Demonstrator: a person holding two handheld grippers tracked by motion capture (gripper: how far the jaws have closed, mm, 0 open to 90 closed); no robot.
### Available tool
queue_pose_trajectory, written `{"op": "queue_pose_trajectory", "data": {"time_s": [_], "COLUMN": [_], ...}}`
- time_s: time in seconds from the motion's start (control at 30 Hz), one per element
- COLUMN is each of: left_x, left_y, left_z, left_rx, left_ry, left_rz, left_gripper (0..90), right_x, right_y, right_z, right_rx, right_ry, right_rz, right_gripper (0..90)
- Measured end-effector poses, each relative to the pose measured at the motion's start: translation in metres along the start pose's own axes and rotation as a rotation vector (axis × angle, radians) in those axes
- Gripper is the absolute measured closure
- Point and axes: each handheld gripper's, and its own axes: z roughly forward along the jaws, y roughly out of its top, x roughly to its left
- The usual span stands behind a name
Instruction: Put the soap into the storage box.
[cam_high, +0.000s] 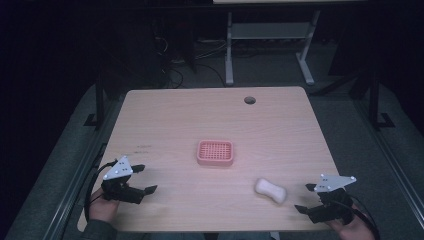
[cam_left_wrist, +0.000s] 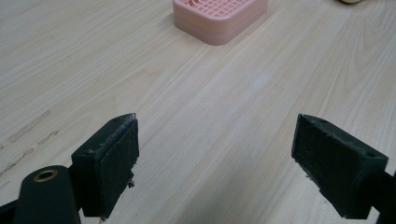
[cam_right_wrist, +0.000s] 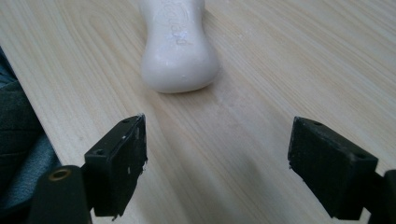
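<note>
The white soap bar (cam_high: 270, 190) lies flat on the wooden table (cam_high: 280, 130), toward your right and near the front edge, with its long axis slanting from upper left to lower right in the high view. It has a narrowed waist, and in the right gripper view (cam_right_wrist: 180, 46) raised lettering runs along its top face, too blurred to read.

Up and to the left of the soap, well apart from it, the pink soap dish (cam_high: 215, 152) sits about mid-table, its gridded top facing up and nothing in it. In the left gripper view the dish (cam_left_wrist: 219, 18) stands ahead and slightly off toward the top of the frame.

Your right gripper (cam_high: 305, 197) is just beside the soap, at its right, near the table's front right corner. Its jaws are spread wide and hold nothing; in its own view (cam_right_wrist: 217, 158) they point at the near end of the soap, with bare wood between them and the bar.

Your left gripper (cam_high: 142, 179) is at the front left of the table, well apart from both soap and dish. Its jaws are also released, wide apart over bare wood (cam_left_wrist: 217, 158).

A round cable hole (cam_high: 249, 100) sits near the table's far edge.
</note>
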Motion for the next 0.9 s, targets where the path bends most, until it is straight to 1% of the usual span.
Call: {"op": "queue_pose_trajectory", "data": {"time_s": [0.1, 0.43, 0.57, 0.67, 0.7, 0.73, 0.87, 0.9], "left_x": [0.0, 0.0, 0.0, 0.0, 0.0, 0.001, 0.001, 0.001], "left_y": [0.0, 0.0, 0.0, 0.0, 0.0, 0.0, -0.001, -0.001], "left_z": [0.0, -0.001, -0.001, -0.001, -0.001, -0.001, -0.002, -0.002], "left_rx": [0.0, -0.002, -0.003, -0.004, -0.004, -0.002, -0.005, -0.006], "left_ry": [0.0, 0.001, 0.002, 0.003, 0.003, 0.002, 0.003, 0.003], "left_rz": [0.002, 0.001, -0.006, -0.006, -0.004, -0.002, -0.005, -0.005], "left_gripper": [14.8, 14.8, 14.8, 14.8, 14.8, 14.8, 14.8, 14.8], "right_x": [0.001, 0.006, 0.009, 0.009, 0.01, 0.011, 0.014, 0.014], "right_y": [0.002, 0.018, 0.03, 0.035, 0.038, 0.045, 0.057, 0.059], "right_z": [0.002, 0.009, 0.015, 0.017, 0.019, 0.022, 0.028, 0.029], "right_rx": [0.006, 0.04, 0.053, 0.059, 0.069, 0.082, 0.105, 0.113], "right_ry": [0.005, 0.018, 0.033, 0.041, 0.048, 0.059, 0.069, 0.072], "right_rz": [-0.007, -0.036, -0.059, -0.063, -0.062, -0.075, -0.101, -0.101], "right_gripper": [18.9, 18.9, 19.4, 20.0, 20.1, 20.4, 21.1, 21.3]}}
